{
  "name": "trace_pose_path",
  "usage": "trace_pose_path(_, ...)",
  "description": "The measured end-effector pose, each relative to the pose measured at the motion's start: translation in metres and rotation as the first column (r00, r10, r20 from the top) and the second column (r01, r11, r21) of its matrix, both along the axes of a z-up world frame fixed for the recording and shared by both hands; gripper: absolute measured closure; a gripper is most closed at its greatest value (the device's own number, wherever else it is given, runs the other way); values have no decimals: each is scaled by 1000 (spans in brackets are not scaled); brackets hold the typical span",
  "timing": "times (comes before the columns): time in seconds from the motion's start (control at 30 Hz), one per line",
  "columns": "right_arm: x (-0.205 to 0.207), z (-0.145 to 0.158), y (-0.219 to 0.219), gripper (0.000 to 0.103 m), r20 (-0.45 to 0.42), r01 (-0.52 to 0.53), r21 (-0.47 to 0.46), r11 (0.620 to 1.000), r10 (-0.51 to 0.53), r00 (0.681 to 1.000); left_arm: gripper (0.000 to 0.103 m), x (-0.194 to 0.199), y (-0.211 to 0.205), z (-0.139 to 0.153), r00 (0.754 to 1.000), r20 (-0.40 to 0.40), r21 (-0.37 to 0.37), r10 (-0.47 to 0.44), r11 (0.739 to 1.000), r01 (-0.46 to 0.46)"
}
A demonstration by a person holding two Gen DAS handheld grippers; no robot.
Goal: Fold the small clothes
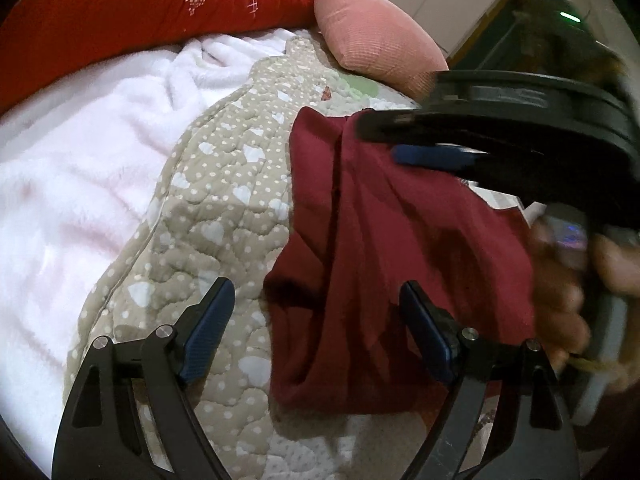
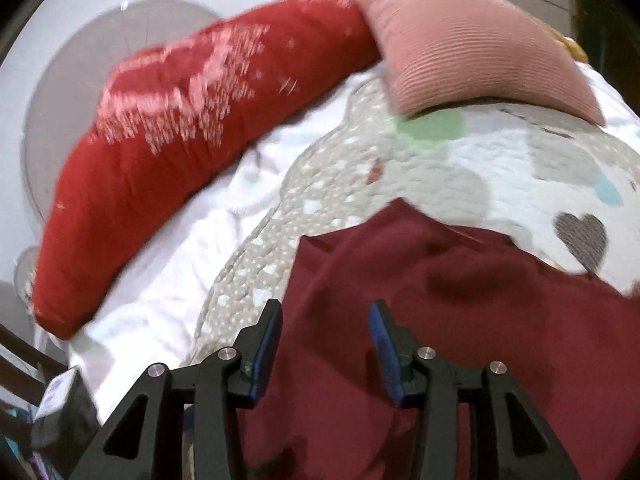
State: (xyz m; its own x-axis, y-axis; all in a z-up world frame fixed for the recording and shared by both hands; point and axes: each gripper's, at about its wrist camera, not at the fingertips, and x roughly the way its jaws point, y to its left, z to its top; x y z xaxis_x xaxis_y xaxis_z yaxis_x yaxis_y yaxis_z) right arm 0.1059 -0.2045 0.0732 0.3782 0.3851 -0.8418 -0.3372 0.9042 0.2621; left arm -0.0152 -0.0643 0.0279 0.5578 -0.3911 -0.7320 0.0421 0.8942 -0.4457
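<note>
A dark red garment [image 2: 460,320] lay rumpled and unfolded on the quilted bedspread [image 1: 224,208]. The left gripper [image 1: 316,320] stood wide open and empty at its edge. The right gripper [image 2: 326,340], half open, gripped nothing; folding seemed barely begun.

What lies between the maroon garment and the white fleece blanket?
In the left wrist view, only the beige dotted quilt separates the maroon garment from the white fleece blanket.
</note>
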Motion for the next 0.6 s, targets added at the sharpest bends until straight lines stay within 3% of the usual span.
trace_pose_path(0.1,16,-21,16,60,-67,2,-69,998,-6,998,18,2,2,-1,1000,-8,-19,-2,1000,2)
trace_pose_path(0.17,22,-27,19,63,-62,13,-82,997,-18,998,18,3,2,-1,1000,-9,-21,-8,1000,8)
trace_pose_path(0.2,23,-26,19,71,-40,14,-89,996,-18,999,18,3,2,0,1000,-9,-22,-10,1000,10)
trace_pose_path(0.23,24,-26,20,87,-19,17,-111,994,-19,1000,18,4,3,-1,1000,-10,-25,-11,1000,11)
trace_pose_path(0.27,26,-24,19,94,-14,14,-111,994,-16,1000,18,3,4,-1,1000,-11,-30,-10,1000,10)
trace_pose_path(0.47,21,-10,29,96,30,-40,-92,995,43,999,18,5,4,-1,1000,-15,-43,-10,999,9)
trace_pose_path(0.6,23,-30,39,96,-1,-64,-125,990,65,998,18,9,5,-3,1000,-15,-52,-10,999,9)
